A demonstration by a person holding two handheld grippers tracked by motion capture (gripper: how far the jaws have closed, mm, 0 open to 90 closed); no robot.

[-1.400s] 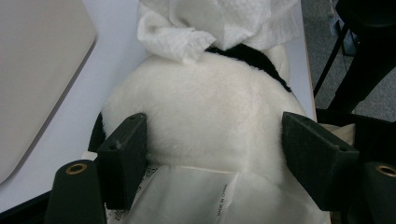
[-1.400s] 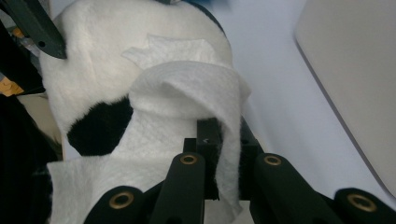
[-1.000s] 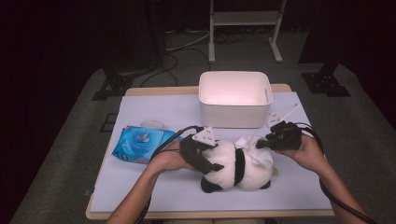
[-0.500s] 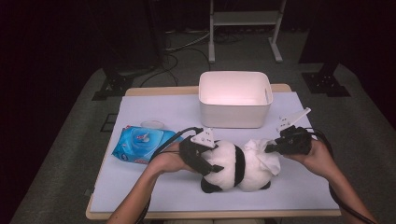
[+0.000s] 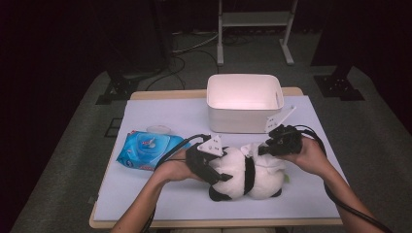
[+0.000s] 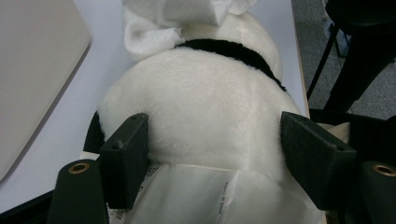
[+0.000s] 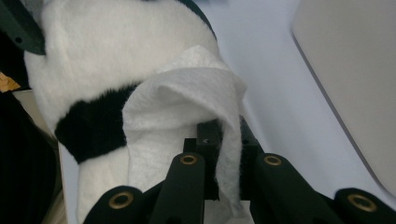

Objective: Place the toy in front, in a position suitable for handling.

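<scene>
You have one plush panda [image 5: 245,174] on the table [image 5: 145,194], one white wipe [image 7: 187,107], one blue pack of wipes [image 5: 145,149], and one white bin [image 5: 243,104]. Two grippers in your hands: left gripper [image 5: 214,167], right gripper [image 5: 267,148]. One small white lid [image 5: 158,129] beside the pack.

A: What is the right hand-held gripper [image 7: 223,156] gripping?
B: Its jaws are pinching a fold of white wipe [image 7: 187,112]; the sheet is draping over the plush panda [image 7: 112,60].
A: Position of the panda?
B: It is lying on the pale surface [image 7: 266,70], black band showing beside the wipe. A white bin [image 7: 355,79] is sitting at right, blurred.
</scene>
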